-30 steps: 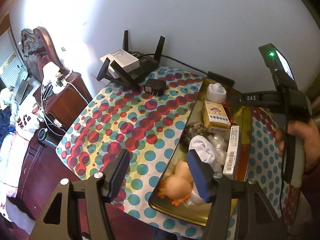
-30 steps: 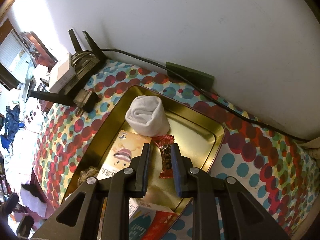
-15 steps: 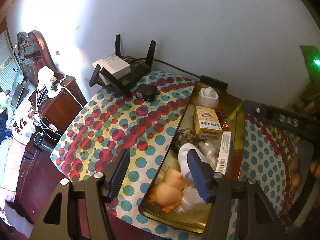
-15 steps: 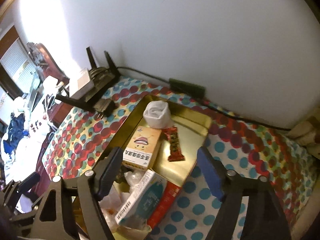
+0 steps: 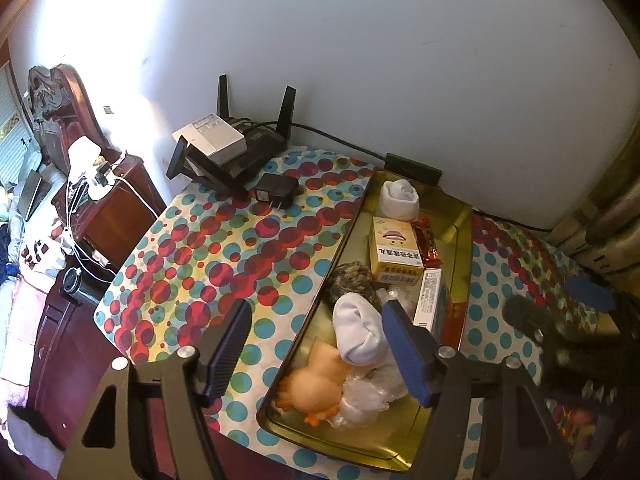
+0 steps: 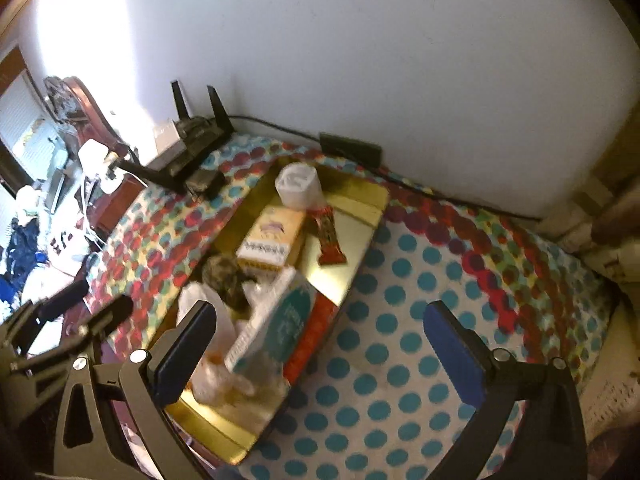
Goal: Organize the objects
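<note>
Gold tray [image 5: 460, 216] on dotted cloth [image 5: 208, 248], packed with red snack bar [image 6: 329, 236], yellow box [image 5: 394, 250], socks. Left gripper [image 5: 316, 344] opening, empty. Right gripper [image 6: 320, 352] opening wide, empty.

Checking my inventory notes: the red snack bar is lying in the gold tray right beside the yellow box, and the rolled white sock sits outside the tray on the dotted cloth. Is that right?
Not quite. The rolled white sock sits inside the gold tray, at its far end, not on the dotted cloth. The right wrist view shows it. The red snack bar does lie beside the yellow box.

Tray [image 5: 460, 216] on the tablecloth [image 5: 224, 248], boxes [image 5: 394, 254] and socks [image 5: 398, 200] in it, router [image 5: 240, 152] behind, left
</note>
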